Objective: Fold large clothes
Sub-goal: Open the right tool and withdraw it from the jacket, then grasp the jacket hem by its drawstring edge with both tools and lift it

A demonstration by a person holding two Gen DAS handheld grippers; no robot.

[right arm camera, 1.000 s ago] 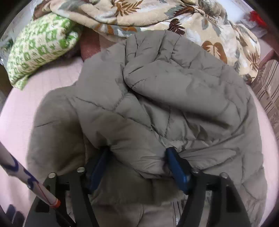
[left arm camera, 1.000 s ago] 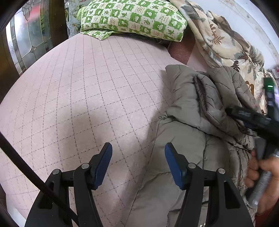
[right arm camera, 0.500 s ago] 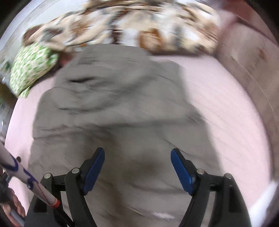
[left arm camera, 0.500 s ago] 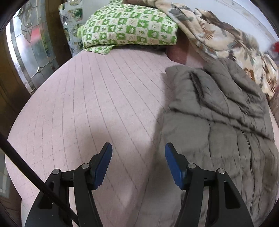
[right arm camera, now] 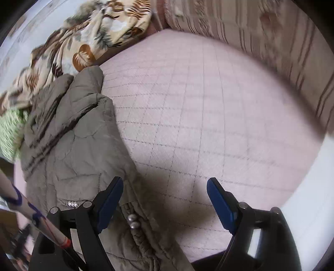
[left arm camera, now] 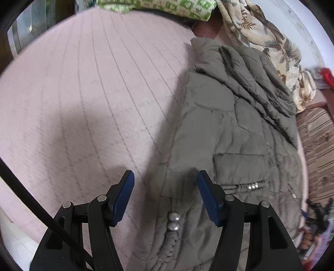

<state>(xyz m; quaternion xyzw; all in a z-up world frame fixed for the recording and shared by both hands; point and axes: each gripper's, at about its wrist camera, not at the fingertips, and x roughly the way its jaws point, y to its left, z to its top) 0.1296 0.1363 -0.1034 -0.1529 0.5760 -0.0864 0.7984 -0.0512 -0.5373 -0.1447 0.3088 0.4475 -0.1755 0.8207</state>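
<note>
Puffy grey-brown quilted jacket (left arm camera: pixel 229 129) lies flat on pink quilted bed cover (left arm camera: pixel 83 93). Your left gripper (left arm camera: pixel 165 196) hangs half open over jacket edge, holding nothing. Your right gripper (right arm camera: pixel 165 200) is opening wide, empty.

Both wrist views downward (shared: jacket (left arm camera: pixel 229 125))

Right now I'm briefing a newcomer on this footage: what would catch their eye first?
A padded grey-brown coat lies lengthwise on the pink quilted bedspread, with silver beads on its drawcord near the left gripper. A leaf-print blanket is bunched at the head of the bed beside a green checked pillow. The right gripper is opening over the coat's edge, holding nothing.
</note>
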